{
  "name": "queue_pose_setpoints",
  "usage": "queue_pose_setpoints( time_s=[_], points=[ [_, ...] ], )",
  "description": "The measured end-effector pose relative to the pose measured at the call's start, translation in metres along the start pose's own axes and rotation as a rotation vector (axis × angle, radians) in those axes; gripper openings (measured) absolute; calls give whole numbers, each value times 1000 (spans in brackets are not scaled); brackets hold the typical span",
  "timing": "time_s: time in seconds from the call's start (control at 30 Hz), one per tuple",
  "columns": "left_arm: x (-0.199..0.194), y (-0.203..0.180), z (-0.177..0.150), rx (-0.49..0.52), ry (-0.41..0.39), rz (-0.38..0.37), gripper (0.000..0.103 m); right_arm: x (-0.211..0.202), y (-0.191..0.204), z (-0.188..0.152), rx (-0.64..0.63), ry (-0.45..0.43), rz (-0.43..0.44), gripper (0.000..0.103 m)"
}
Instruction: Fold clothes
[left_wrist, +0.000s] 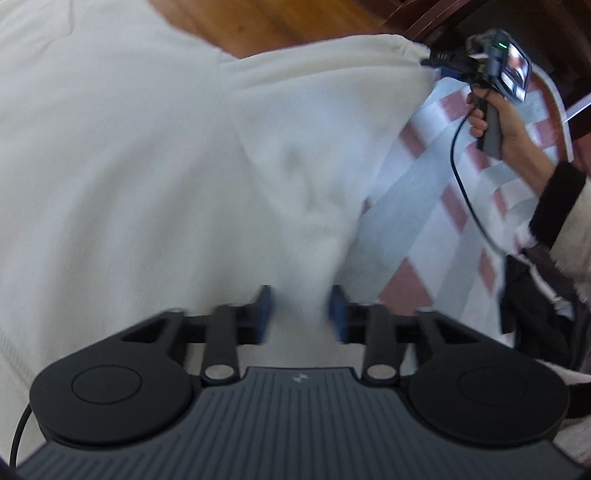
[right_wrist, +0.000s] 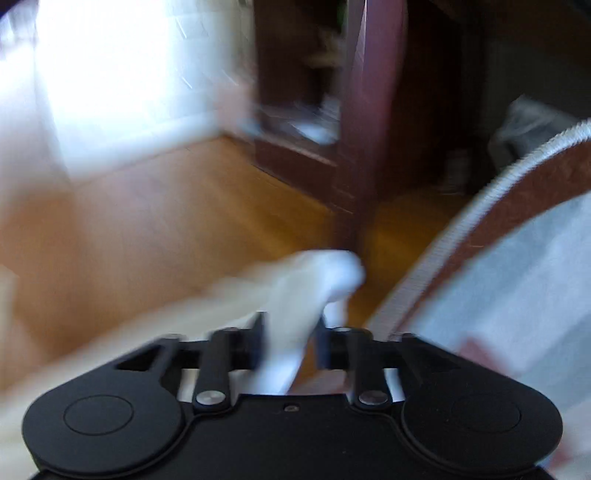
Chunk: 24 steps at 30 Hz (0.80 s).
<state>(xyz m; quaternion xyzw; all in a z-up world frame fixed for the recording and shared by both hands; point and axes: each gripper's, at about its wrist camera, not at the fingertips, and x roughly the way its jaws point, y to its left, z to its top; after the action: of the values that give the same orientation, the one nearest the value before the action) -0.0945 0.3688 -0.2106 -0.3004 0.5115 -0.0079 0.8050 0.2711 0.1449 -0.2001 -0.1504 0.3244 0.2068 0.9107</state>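
**White fleece garment held aloft by both tools above a plaid-covered surface**

A wooden floor (right_wrist: 155, 206) and dark red-brown furniture (right_wrist: 354, 155) fill the background, with bright window light beyond the right tool; both views are smeared by motion blur. Below and ahead of the left tool lies a plaid cover (left_wrist: 436, 206) in white, pale blue and dusty red, with a ribbed white edge; whether it covers a tabletop or a bed cannot be told.

The white fleece garment (left_wrist: 155, 155) hangs ahead of the left tool (left_wrist: 302, 314), spreading up and to its left. That tool's blue-padded fingers (left_wrist: 264, 314) are clamped on a bunched fold of the cloth. Far ahead and to its right, the right tool (left_wrist: 437, 58) pinches another corner of the same garment at a higher level, so the fabric stretches between the two. In the right wrist view, the right tool (right_wrist: 290, 343) is closed on a twisted wad of white cloth that pokes out just past its fingertips.

Risks, as I judge them: each grip holds only a small bunch of thick, fluffy fabric, so a quick swing could pull a corner free. The dangling black cable (left_wrist: 458, 162) under the right tool could snag on the cloth. A bunched grip may also leave the fold crooked once the garment is laid down.

No readable brand or writing shows; only a small, indistinct emblem sits on the left tool's body.
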Motion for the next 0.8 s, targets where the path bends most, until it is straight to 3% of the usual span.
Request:
queue_pose_setpoints(
  time_s=[0.07,0.17,0.37,0.43,0.53,0.7,0.77,0.8],
  points=[
    [3,-6,-5,19,16,5,47,-10,7,-10,-14,34,-4,40],
    [0,-18,-5,32,11,0,54,-25,17,-27,-25,93,11,44],
    [-13,-34,-1,91,-54,71,50,-91,43,-85,207,418,604,45],
    [-14,-34,0,105,-58,82,49,-99,66,-112,240,567,776,45],
    [-17,-27,0,81,-62,76,42,-106,97,-145,262,695,897,45],
    [-22,-29,-10,93,-77,58,39,-119,115,-162,404,661,939,49],
    [-22,-37,-14,119,-65,40,39,-124,122,-169,461,647,955,8],
    [-21,-40,-17,138,-54,44,41,-127,124,-170,484,627,963,6]
  ],
)
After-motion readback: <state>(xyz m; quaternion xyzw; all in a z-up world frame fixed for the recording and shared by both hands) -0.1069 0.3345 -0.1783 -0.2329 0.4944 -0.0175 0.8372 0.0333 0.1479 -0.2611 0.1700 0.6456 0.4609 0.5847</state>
